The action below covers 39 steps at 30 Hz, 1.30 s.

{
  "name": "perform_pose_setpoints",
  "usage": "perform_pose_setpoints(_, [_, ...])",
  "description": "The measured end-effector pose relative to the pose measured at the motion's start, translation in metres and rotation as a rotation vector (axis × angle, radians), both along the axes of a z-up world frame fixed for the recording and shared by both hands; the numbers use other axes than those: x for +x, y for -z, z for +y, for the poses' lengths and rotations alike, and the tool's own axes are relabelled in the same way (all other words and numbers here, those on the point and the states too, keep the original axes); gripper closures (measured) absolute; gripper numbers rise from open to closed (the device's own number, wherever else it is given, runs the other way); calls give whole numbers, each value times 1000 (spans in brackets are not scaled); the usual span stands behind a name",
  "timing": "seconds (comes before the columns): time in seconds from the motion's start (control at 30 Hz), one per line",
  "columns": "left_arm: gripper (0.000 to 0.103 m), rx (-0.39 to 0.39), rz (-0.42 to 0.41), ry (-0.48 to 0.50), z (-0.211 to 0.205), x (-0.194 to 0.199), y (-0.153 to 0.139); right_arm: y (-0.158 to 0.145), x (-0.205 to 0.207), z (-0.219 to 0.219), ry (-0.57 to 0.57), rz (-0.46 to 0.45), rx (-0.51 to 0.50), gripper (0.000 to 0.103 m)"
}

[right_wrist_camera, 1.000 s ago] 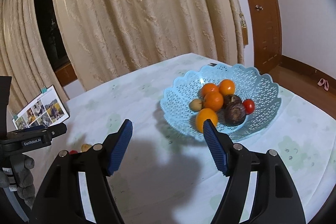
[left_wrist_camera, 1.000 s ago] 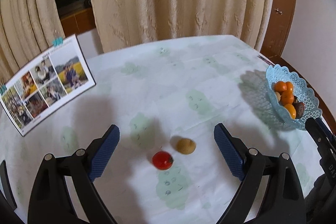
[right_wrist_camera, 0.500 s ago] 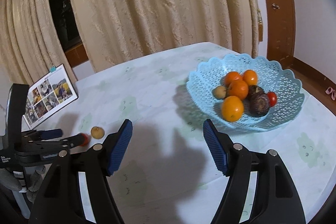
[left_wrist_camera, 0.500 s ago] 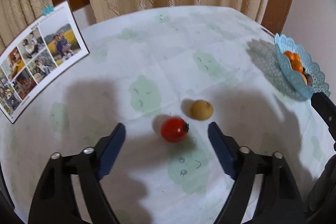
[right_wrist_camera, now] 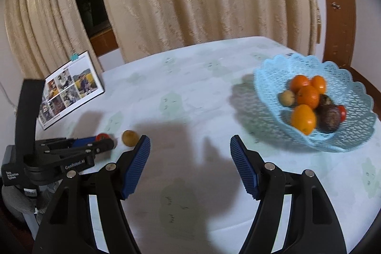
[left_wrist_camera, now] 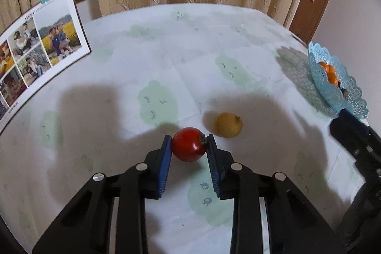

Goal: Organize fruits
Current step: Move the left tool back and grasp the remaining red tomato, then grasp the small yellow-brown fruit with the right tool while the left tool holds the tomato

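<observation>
The left tongs (left_wrist_camera: 188, 143) are pinching the red tomato (left_wrist_camera: 188, 144), with 1 blue pad (left_wrist_camera: 164, 163) pressing each side of it. The tomato is sitting on the table (left_wrist_camera: 166, 51), on its white cloth with pale green patches. The small yellow-brown fruit (left_wrist_camera: 228, 127) is lying just beside the tomato, on its far right, not touching the tongs.

The right tongs (right_wrist_camera: 190, 149) are hovering above the table with the pads (right_wrist_camera: 137, 166) spread wide and nothing between them.

The blue lattice basket (right_wrist_camera: 352, 135) is standing on the right side of the table, well apart from the 2 loose fruits. It is holding 4 orange fruits (right_wrist_camera: 307, 97), 1 small yellow-brown fruit, 2 dark brown fruits (right_wrist_camera: 329, 119) and 1 red tomato.

A photo calendar (left_wrist_camera: 35, 56) is leaning at the table's far left.
</observation>
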<state>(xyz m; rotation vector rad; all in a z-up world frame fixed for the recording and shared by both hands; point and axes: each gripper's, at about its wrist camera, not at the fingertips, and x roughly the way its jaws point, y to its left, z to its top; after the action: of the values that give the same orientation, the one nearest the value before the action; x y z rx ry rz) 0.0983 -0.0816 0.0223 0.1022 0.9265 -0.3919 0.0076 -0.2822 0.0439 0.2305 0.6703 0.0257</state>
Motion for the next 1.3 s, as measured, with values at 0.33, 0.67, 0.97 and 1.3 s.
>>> perform_pose_setpoints(0.33, [73, 22, -119, -85, 19, -6, -42, 11, 42, 41, -154, 101, 11, 32])
perform_pose_setpoints(0.67, [73, 5, -171, -123, 31, -11, -66, 30, 84, 84, -267, 204, -43, 42])
perform_pose_setpoints(0.97, [73, -2, -169, -135, 34, -11, -68, 35, 91, 91, -283, 221, -66, 75])
perform_pose_setpoints(1.3, [73, 1, -171, -119, 29, -14, -67, 12, 65, 56, -207, 145, -12, 75])
